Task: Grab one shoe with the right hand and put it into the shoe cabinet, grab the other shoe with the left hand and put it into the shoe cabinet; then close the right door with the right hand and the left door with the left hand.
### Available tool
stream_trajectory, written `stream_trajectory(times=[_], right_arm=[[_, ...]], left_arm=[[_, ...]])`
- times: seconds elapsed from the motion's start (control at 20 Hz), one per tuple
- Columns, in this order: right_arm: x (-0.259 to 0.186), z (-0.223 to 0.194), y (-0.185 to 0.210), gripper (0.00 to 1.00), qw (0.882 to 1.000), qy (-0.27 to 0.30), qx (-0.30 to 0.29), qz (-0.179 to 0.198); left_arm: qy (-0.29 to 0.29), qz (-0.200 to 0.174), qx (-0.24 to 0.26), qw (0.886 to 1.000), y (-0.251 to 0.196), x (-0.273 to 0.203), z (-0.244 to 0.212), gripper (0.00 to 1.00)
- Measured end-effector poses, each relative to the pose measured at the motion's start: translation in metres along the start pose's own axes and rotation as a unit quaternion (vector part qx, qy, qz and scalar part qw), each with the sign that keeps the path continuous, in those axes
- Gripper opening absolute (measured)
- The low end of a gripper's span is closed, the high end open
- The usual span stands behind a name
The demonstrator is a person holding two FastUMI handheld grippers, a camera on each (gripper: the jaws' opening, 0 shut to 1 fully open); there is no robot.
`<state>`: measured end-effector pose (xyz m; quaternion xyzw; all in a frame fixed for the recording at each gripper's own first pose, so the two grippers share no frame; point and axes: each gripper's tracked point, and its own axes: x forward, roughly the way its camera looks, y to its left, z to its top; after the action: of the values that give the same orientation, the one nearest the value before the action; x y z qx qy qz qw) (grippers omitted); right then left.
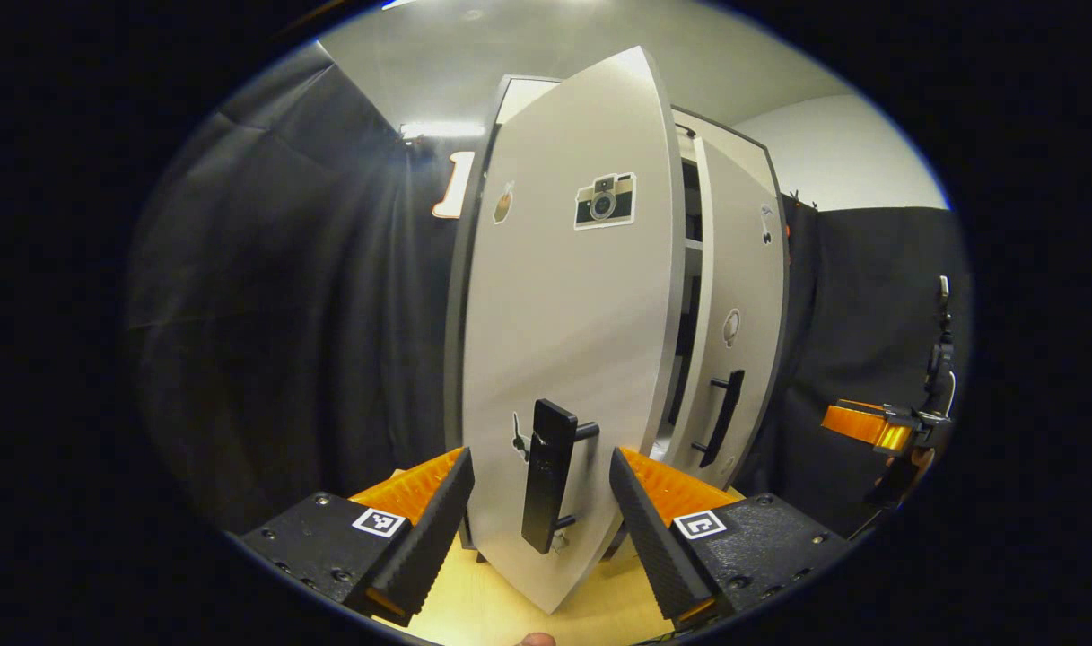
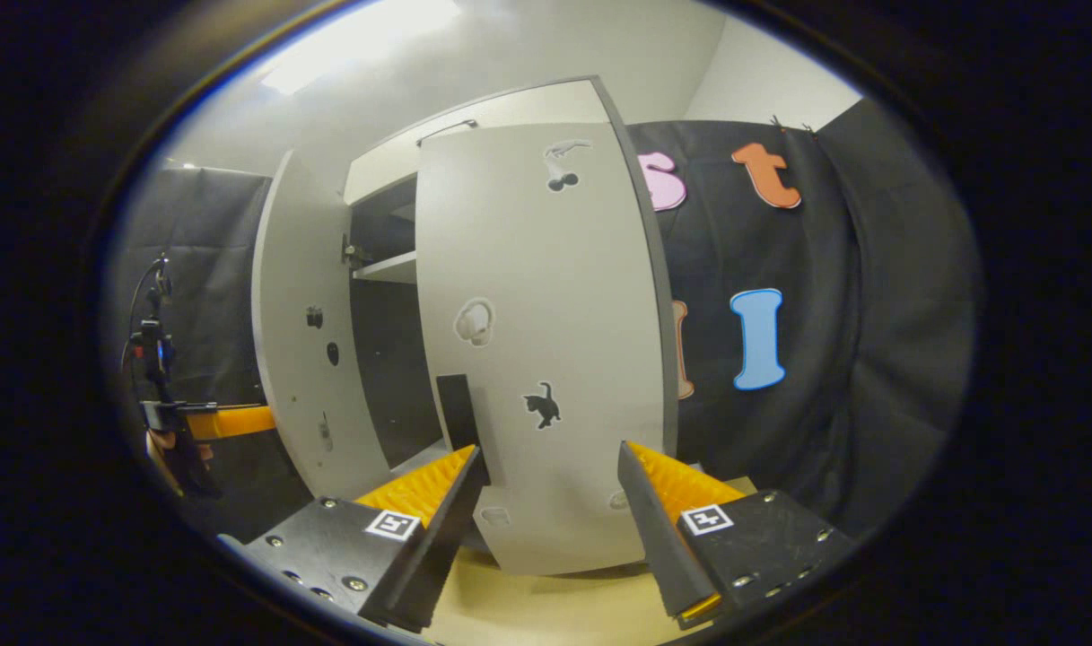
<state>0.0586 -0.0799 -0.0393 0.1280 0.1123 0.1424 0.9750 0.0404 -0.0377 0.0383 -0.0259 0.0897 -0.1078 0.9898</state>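
Left door (image 1: 559, 359) of the shoe cabinet (image 2: 510, 112) stands partly open, swung out toward the left gripper (image 1: 541, 516); its outer face w/ the camera sticker (image 1: 605, 199) faces that gripper. Door's long axis is vertical, free edge pointing roughly at the camera, hinge side away on the left. Its black bar handle (image 1: 546, 475) also runs vertical, low on the panel, sitting between the left gripper's fingers, which are spread wide w/ nothing pinched.

Right door (image 2: 541, 359) looks nearly shut but not flush: a dark gap w/ a shelf (image 2: 386, 267) shows between it & the left door's inner face (image 2: 299, 341). Right door handle (image 2: 460, 413) is vertical too. Right gripper (image 2: 550, 502) is spread apart, empty, close to the lower panel; contact can't be told.

Shoes aren't visible, so prob. already inside — a judgement only.

Risks: left fingers could snag the handle instead of pushing flat panel, swinging the door wider. A push near the hinge side would give little leverage. If the right door isn't seated first, the two edges may clash at the centre. Other gripper (image 1: 869, 426) sits off to the right, apart from the doors.
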Motion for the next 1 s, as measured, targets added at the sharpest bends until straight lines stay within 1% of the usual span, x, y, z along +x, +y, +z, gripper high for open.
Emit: stream_trajectory(times=[0.15,0.4,0.45,0.5,0.55,0.75,0.8,0.85,1.0], right_arm=[[-0.006,0.001,-0.010,0.87,1.000,-0.002,-0.004,-0.010],[-0.017,0.007,-0.030,0.87,0.999,-0.012,-0.008,-0.029],[-0.019,0.008,-0.034,0.90,0.999,-0.013,-0.007,-0.032],[-0.019,0.008,-0.036,0.87,0.999,-0.013,-0.005,-0.034],[-0.020,0.009,-0.038,0.90,0.999,-0.014,-0.004,-0.035],[-0.023,0.011,-0.046,0.90,0.999,-0.018,-0.003,-0.040],[-0.023,0.012,-0.047,0.87,0.999,-0.020,-0.003,-0.042],[-0.025,0.015,-0.048,0.90,0.999,-0.023,-0.003,-0.044],[-0.029,0.027,-0.049,0.90,0.998,-0.044,-0.003,-0.048]], left_arm=[[0.000,-0.028,-0.012,1.000,-0.015,0.011,-0.005,0.93],[-0.004,-0.034,0.003,0.999,-0.039,0.031,-0.001,0.93],[-0.005,-0.037,0.004,0.999,-0.044,0.038,0.001,0.93],[-0.006,-0.039,0.005,0.999,-0.047,0.040,0.002,0.93],[-0.007,-0.040,0.006,0.999,-0.051,0.041,0.003,0.93],[-0.008,-0.039,0.009,0.999,-0.061,0.042,0.003,0.93],[-0.008,-0.036,0.009,0.999,-0.062,0.043,0.003,0.93],[-0.009,-0.034,0.007,0.999,-0.065,0.044,0.005,0.93],[-0.017,-0.025,0.002,1.000,-0.071,0.044,0.012,0.93]])
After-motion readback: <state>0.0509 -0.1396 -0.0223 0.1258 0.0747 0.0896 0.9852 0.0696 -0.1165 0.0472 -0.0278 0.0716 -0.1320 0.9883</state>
